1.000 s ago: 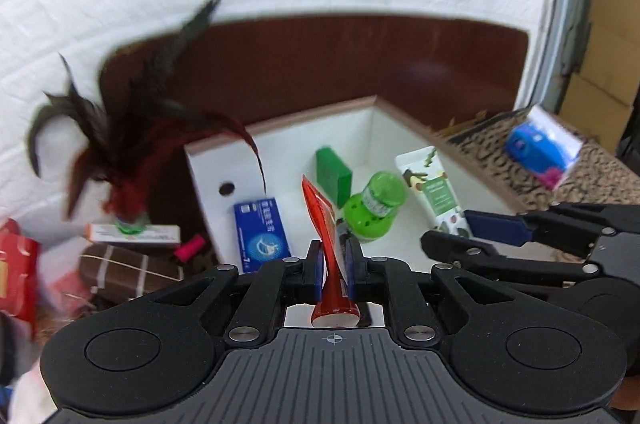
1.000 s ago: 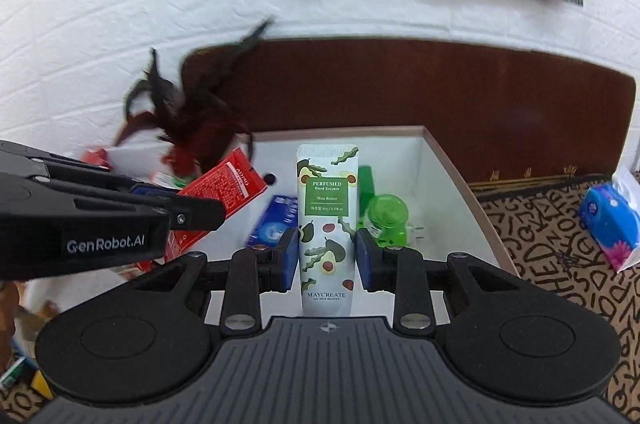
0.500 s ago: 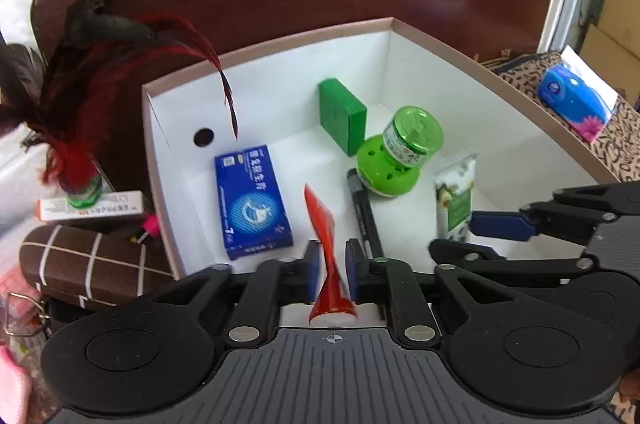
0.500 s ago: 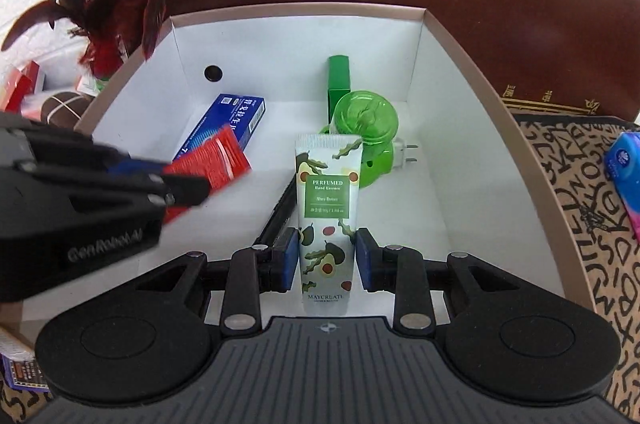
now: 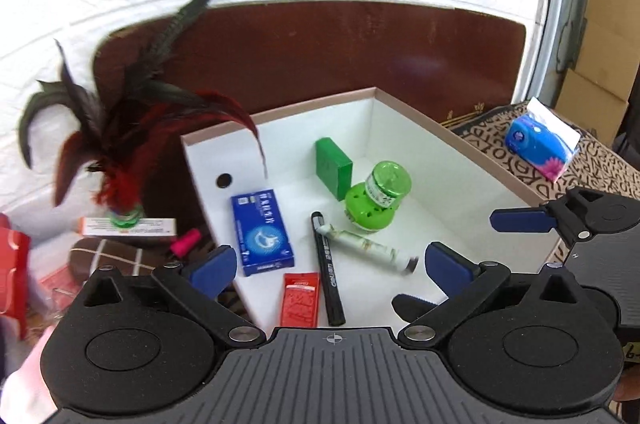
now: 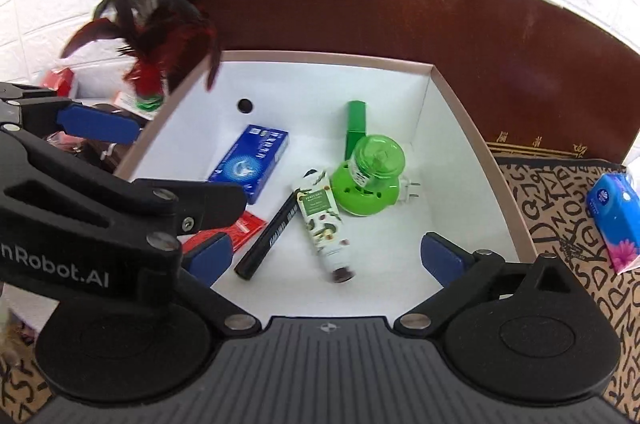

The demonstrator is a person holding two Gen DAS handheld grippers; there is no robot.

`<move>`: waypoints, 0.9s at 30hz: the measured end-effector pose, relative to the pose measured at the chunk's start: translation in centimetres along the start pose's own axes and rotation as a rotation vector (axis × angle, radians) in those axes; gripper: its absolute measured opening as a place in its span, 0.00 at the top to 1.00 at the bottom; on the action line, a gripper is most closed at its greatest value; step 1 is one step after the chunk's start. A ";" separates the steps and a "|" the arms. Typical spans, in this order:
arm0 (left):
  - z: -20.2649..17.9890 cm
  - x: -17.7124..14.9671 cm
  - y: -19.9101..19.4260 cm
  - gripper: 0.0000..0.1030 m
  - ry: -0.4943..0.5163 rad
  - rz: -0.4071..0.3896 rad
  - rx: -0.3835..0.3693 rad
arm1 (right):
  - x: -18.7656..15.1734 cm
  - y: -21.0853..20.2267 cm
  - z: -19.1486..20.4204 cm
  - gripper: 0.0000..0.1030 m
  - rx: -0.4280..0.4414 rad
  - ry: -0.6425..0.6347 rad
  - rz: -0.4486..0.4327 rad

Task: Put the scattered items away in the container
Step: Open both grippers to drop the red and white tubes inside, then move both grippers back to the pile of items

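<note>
Both grippers hang over a white box (image 5: pixel 472 139) with a tan rim. My left gripper (image 5: pixel 330 270) has its jaws opening wide, with nothing pressed between the pads. A red sachet (image 5: pixel 300 300) lies flat on the box floor just below it. My right gripper (image 6: pixel 326 256) also has its jaws opening, and the avocado-print tube (image 6: pixel 322 224) lies loose on the floor under it, beside a black marker (image 6: pixel 272 236). Also in the box (image 6: pixel 480 143) are a blue carton (image 6: pixel 252 157), a green bottle (image 6: pixel 370 171) and a green block (image 6: pixel 356 125).
A red and black feather shuttlecock (image 5: pixel 120 159) stands left of the box, by a small white carton (image 5: pixel 128 226), a brown striped pouch (image 5: pixel 112 256) and a pink item (image 5: pixel 186 248). A blue tissue pack (image 5: pixel 540 143) lies on the letter-print cloth at right. A dark wooden board rises behind.
The left gripper let go of the red sachet and the right let go of the tube. Both items now lie in the box. Both sets of jaws have spread wide.
</note>
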State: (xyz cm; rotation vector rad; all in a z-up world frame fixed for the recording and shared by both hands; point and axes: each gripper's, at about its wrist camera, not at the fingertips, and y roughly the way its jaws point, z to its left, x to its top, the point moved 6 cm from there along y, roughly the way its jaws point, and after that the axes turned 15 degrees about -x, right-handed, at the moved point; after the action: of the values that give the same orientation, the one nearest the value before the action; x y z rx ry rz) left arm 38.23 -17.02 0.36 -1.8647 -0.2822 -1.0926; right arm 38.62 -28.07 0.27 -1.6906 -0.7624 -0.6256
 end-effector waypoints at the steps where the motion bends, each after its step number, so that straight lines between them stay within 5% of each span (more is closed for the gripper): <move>1: -0.1 -0.1 -0.4 0.00 0.001 -0.002 0.003 | 0.0 -0.4 0.3 0.01 -0.003 -0.013 -0.001; 27: -2.0 -6.9 -16.3 0.00 0.005 -0.163 0.025 | -3.2 -14.2 6.0 0.00 0.025 -0.053 -0.129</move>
State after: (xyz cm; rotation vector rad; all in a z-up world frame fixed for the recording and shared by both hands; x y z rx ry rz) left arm 23.56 -8.05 5.08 -1.8414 -0.4491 -1.1978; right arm 25.86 -20.36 5.39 -1.6495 -0.9192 -0.6595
